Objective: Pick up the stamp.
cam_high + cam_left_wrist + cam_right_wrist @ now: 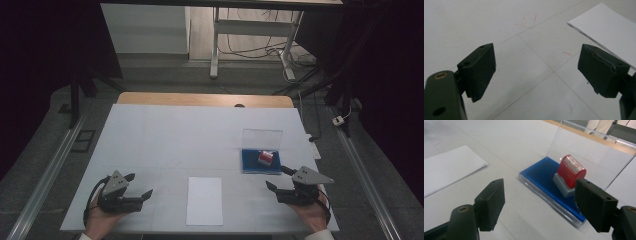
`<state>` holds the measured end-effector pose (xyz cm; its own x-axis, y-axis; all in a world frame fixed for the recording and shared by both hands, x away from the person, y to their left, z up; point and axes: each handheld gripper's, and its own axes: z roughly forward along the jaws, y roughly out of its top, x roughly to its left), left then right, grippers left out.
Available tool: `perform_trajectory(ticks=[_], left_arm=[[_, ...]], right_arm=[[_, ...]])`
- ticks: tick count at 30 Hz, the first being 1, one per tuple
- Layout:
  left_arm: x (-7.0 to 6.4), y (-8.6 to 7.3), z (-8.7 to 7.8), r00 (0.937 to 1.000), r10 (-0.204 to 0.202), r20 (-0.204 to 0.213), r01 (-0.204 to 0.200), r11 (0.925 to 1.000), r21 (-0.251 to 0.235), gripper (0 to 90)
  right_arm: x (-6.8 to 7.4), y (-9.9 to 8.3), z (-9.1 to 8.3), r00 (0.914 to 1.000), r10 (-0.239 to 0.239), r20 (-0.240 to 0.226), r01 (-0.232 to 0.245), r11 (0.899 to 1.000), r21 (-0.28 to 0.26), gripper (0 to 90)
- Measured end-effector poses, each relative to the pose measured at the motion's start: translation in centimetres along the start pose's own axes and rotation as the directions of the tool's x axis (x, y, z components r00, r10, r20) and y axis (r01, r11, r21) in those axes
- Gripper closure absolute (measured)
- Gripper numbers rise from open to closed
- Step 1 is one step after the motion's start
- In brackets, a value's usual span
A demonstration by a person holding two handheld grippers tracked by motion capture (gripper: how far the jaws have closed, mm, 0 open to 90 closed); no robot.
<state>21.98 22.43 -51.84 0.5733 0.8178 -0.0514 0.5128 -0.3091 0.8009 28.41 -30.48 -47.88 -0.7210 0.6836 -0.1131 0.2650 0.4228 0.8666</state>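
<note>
1. Since everything rests on it, the white surface [165, 140] is taken first: it spreads wide and flat in front of the person, with faint grid lines and a few red marks seen in the left gripper view.
2. A sheet of paper [204, 200] is laid flat near the front edge, between the two hands, probably so that it can be stamped without a long reach.
3. A blue ink pad [250, 162] in a clear case is set on the right half of the surface, and its clear lid [262, 137] is stood up at the back, so the pad is left open from the front and from above.
4. The left tongs [135, 186] are held low near the front left corner, spread wide with nothing between them; they are pointed towards the paper, possibly so that the sheet can be steadied.
5. The right tongs [539, 200] are also spread wide and empty, held just in front of the pad and aimed at it, which is judged to be an approach not yet closed.
6. A red stamp [569, 173] with a grey base is rested on the blue pad, towards its right end, apart from both jaws.
</note>
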Motion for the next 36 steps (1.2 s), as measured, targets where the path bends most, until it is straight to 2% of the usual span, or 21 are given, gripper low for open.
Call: perform_trajectory(ticks=[9,15,20,23,26,30,36], left_arm=[[0.2,0.0,0.1,1.0000,-0.003,-0.001,0.003,1.0000,0.003,15.0],[0.3,0.0,0.1,1.0000,-0.001,-0.002,0.001,1.0000,0.004,15.0],[0.1,0.1,0.3,1.0000,-0.001,-0.002,0.001,1.0000,0.008,15.0],[0.1,0.1,0.3,1.0000,0.003,0.001,-0.003,0.9999,0.015,15.0],[0.2,0.0,0.4,1.0000,0.002,0.001,-0.002,0.9999,0.017,15.0],[0.2,0.0,0.4,1.0000,0.003,-0.003,-0.002,0.9999,0.016,15.1],[0.2,0.0,0.5,1.0000,0.005,-0.007,-0.005,0.9997,0.024,15.1]], right_arm=[[-1.2,3.0,0.1,0.9998,-0.012,-0.014,0.012,0.999,0.037,25.5],[-2.0,5.3,1.5,0.9990,-0.016,-0.041,0.019,0.997,0.080,25.5],[-2.9,6.7,2.7,0.9974,-0.027,-0.067,0.035,0.991,0.133,25.1],[-3.3,7.0,3.1,0.9970,-0.029,-0.071,0.040,0.987,0.155,24.6],[-4.1,7.2,4.0,0.9960,-0.021,-0.087,0.038,0.979,0.198,24.0],[-4.8,7.0,5.0,0.9953,-0.037,-0.090,0.058,0.967,0.248,23.8],[-5.4,6.6,5.9,0.9965,-0.045,-0.070,0.062,0.963,0.261,23.9]])
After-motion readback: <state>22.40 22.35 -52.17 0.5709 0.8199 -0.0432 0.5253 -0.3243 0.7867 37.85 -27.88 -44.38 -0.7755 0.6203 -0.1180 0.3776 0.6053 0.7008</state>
